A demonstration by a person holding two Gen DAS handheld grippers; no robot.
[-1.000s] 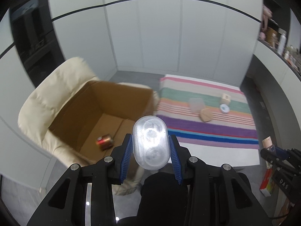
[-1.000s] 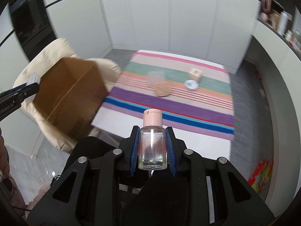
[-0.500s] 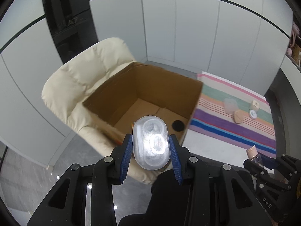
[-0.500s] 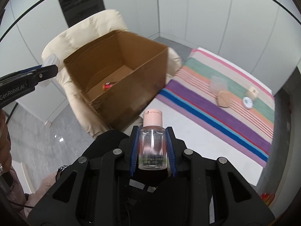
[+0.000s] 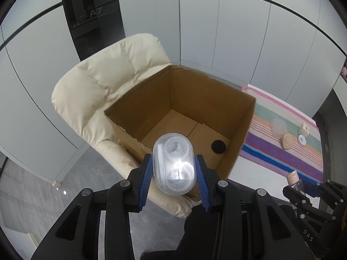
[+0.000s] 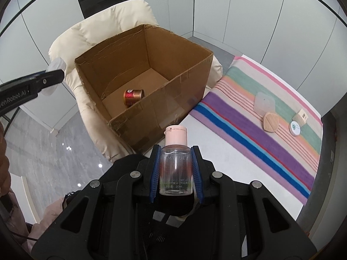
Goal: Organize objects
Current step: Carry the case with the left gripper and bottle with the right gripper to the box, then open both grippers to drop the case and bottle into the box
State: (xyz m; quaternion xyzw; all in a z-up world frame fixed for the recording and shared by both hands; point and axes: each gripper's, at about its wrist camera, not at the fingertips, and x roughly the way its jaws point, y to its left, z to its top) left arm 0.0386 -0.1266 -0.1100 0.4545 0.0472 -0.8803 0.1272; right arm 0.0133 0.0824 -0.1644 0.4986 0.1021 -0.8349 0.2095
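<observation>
Pinching clear case (image 5: 173, 163), left jaws tilt down over box (image 5: 236, 112); right jaws pinch bottle (image 6: 176, 164).

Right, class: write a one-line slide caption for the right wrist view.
Right tongs grip a pink-capped clear bottle near an open cardboard box holding a red can.

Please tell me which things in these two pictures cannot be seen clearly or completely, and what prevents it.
- Cardboard box floor, left wrist view: the clear oval case in the left gripper covers part of it, so the red can is unseen there.
- Same floor, right wrist view: the near wall hides its front part.
- Clear bottle label, right wrist view: small print unreadable.
- Round white lid print: too small.
- Right gripper, left wrist view: cut by the edge.
</observation>
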